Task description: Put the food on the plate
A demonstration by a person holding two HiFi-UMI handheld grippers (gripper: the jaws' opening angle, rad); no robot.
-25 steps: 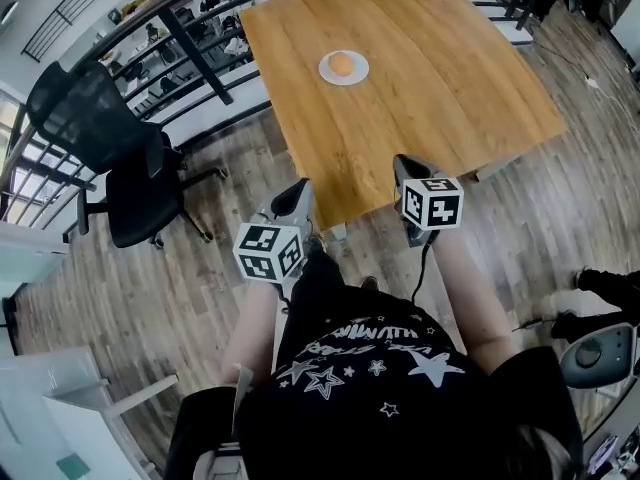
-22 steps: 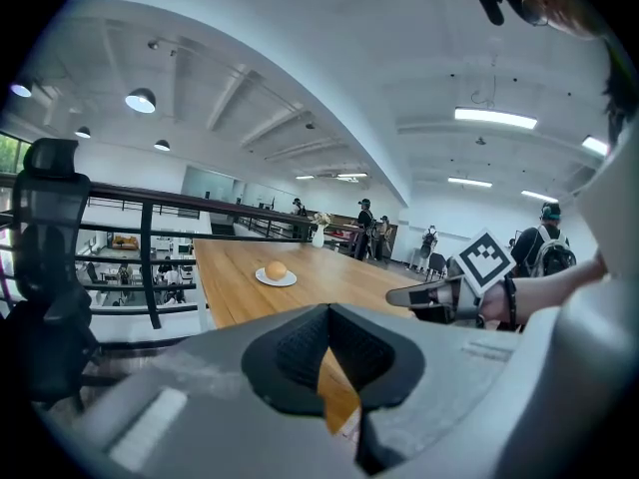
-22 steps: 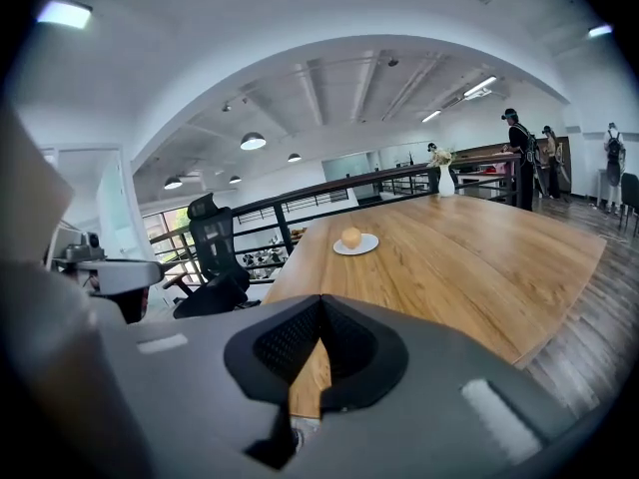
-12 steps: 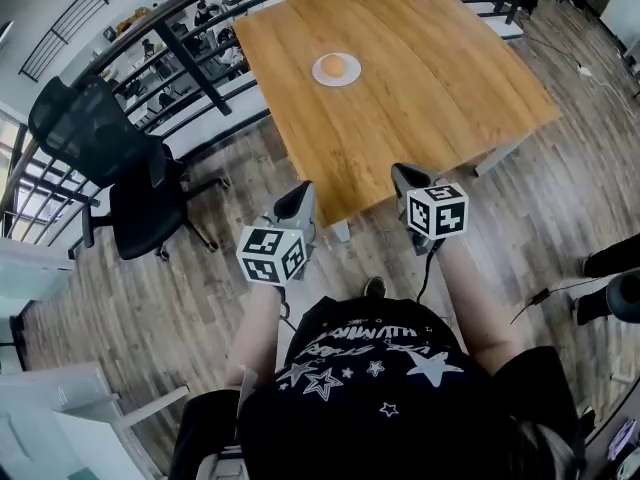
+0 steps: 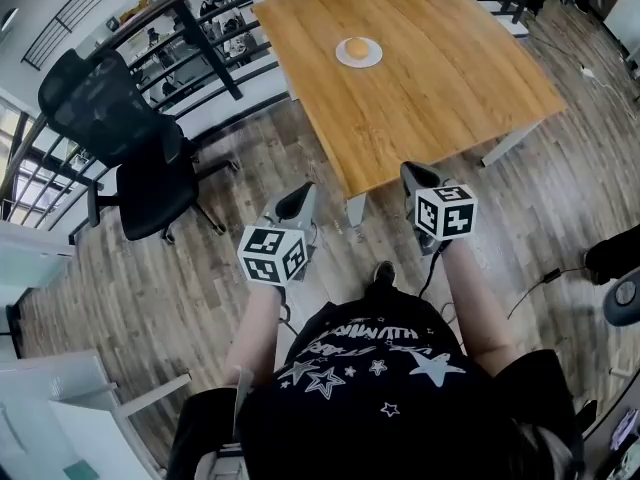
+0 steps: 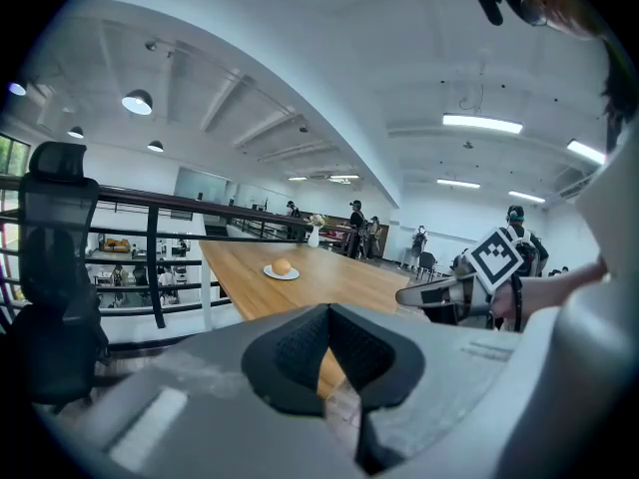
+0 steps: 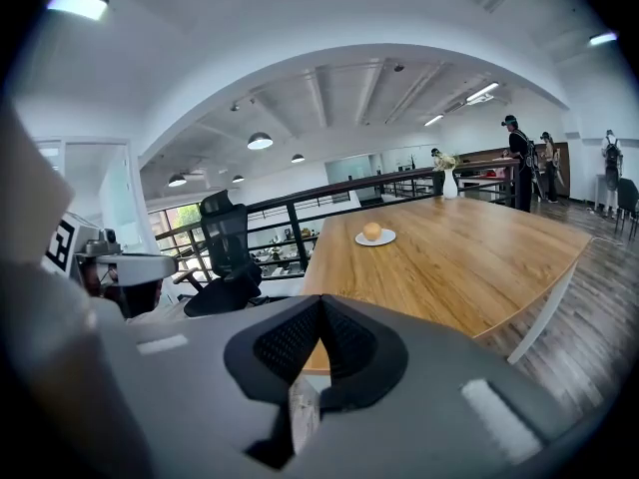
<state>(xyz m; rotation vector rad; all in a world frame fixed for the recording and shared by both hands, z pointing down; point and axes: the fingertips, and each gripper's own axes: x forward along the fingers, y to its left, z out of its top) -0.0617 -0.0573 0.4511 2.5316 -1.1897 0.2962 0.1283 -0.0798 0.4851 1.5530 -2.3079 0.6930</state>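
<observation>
Desk (image 5: 430, 78): wooden, ahead of both claws.
Chair (image 5: 120, 138): black, left of desk, beside railing (image 5: 200, 38).
Left claw (image 5: 297, 201): clenched, empty, over floor.
Right claw (image 5: 415, 176): clenched, empty, near desk edge.
Plate (image 5: 359, 53): white, far across desk.
Food (image 5: 357, 47): round, on plate.

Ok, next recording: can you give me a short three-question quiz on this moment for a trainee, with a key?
1. True or false: the round orange food already sits on the white plate.
2. What does the right gripper hold? A) the food B) nothing, its jaws are shut C) a fork
3. In the head view, which piece of furniture stands to the left of the wooden table?

Key: 1 true. 2 B. 3 the black office chair.
</observation>
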